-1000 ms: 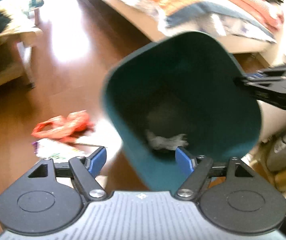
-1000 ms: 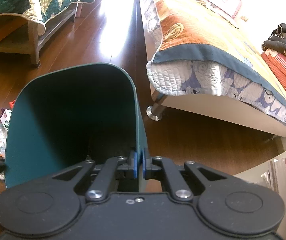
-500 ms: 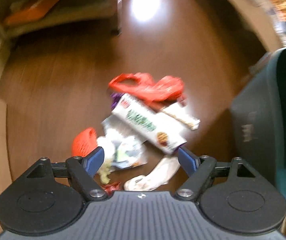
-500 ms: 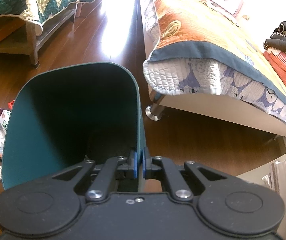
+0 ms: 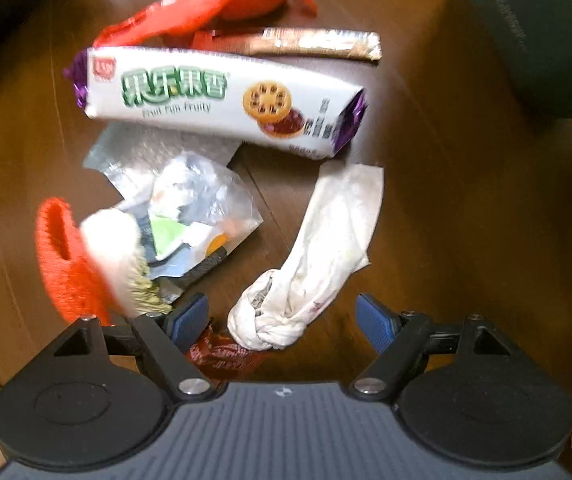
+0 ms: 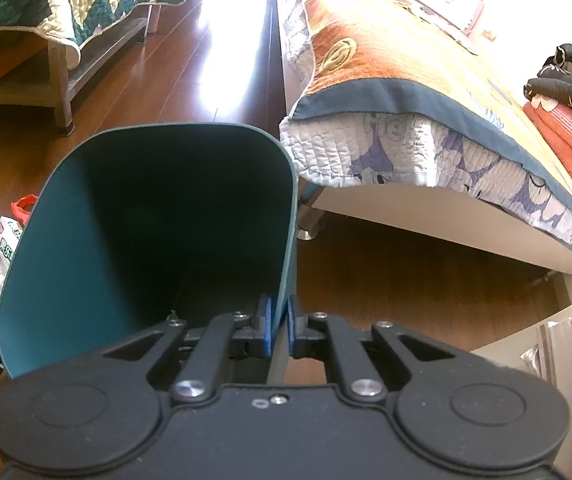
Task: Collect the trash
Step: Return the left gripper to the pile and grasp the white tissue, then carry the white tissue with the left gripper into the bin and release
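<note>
Here the left gripper (image 5: 281, 316) hangs over a scatter of rubbish on the brown wooden floor (image 5: 446, 208), its jaws spread wide with the knotted end of a crumpled white tissue (image 5: 318, 264) lying between the blue pads and nothing yet pinched. The tissue looks feather-light and soft; it should crush under the pads, so the bunched knot nearest the gripper seems the surest place to take hold, since the loose flat tail would likely slip or tear. Beyond it lies a long white biscuit packet with green lettering (image 5: 221, 100), probably stiff but glossy, best taken across its narrow width. A clear crinkled plastic wrapper (image 5: 201, 200), a red mesh bag (image 5: 225, 4) and a brown foil stick wrapper (image 5: 318, 42) are limp, slick film, likely to slide unless gathered at a fold.

The right gripper (image 6: 277, 328) is clamped on the rim of a dark teal plastic bin (image 6: 85, 216), holding it near the pile, beside a quilted bed (image 6: 406, 120).
</note>
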A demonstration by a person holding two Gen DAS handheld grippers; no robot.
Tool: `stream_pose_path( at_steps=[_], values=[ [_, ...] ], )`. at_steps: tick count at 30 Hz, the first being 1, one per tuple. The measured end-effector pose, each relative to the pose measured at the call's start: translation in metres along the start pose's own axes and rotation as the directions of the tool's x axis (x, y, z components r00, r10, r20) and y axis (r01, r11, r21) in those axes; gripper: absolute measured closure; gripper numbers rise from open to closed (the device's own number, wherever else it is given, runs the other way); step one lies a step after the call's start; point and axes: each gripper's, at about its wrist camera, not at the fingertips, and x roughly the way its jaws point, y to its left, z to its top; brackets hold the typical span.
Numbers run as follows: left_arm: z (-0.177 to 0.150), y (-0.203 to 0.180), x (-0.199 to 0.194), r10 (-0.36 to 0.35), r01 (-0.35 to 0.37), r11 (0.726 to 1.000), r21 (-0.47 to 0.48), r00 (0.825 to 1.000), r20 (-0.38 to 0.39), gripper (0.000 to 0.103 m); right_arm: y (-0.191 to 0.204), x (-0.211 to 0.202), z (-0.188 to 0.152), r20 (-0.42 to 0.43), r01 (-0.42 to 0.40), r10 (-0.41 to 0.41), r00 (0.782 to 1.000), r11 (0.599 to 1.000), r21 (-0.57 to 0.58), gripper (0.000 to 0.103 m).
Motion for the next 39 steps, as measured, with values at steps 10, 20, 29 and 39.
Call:
stream_pose_path(
  at_steps=[10,20,29,39],
  values=[
    [0.005,0.008,0.032,-0.005,0.003,0.999,-0.051,0.999,-0.034,0.023,0.000,-0.002,-0.001,0.013,-0.012,0.012,1.000,1.000,-0.002,0.095],
    [0.000,0.003,0.034,-0.017,0.013,0.997,-0.071,0.998,-0.068,0.071,0.000,-0.003,-0.002,0.011,-0.013,0.013,1.000,1.000,0.001,0.095],
    [0.000,0.003,-0.030,-0.120,0.117,0.982,-0.148,0.993,-0.014,0.078,-0.009,0.001,-0.002,0.004,-0.011,0.010,1.000,0.999,0.034,0.096],
    [0.005,-0.007,-0.163,-0.230,0.268,0.947,-0.178,0.951,0.207,0.078,-0.007,-0.001,-0.002,0.009,-0.026,0.025,1.000,0.999,0.027,0.096]
  ],
)
